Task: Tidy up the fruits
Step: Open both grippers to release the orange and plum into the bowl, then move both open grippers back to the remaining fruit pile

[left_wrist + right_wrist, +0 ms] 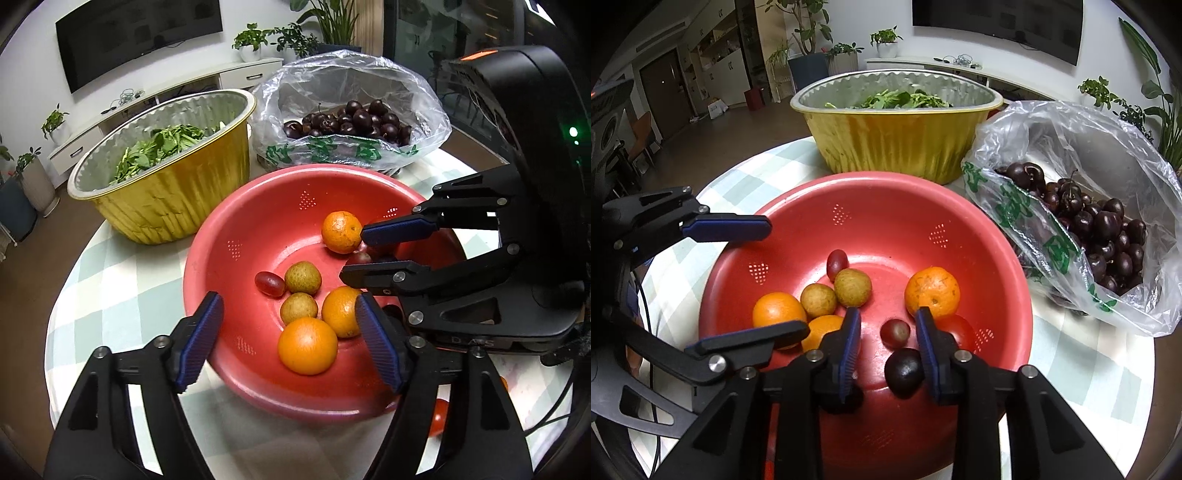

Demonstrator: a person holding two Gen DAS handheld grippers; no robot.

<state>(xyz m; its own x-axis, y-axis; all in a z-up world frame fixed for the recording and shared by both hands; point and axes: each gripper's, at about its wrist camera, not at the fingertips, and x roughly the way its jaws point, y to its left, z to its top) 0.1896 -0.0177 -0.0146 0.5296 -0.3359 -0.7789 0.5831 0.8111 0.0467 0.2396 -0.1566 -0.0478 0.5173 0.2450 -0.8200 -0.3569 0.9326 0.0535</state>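
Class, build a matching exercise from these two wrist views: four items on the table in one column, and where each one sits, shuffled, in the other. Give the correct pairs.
Items
1. dark cherries
2. green leafy vegetables
3. three oranges
4. small red tomato

Places
A. inside the round red plastic colander
B. on the checked tablecloth, beside the colander
C. inside the clear plastic bag
D. inside the gold foil tub

Pairs: 1-C, 2-D, 3-A, 4-B

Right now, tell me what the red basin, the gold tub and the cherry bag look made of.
Red basin: apparently moulded plastic, matte, with patches of punched drain holes. Gold tub: looks like thin aluminium foil, crimped gold outside, dull silver inside. Cherry bag: thin clear plastic film, crinkled and glossy, with green print.
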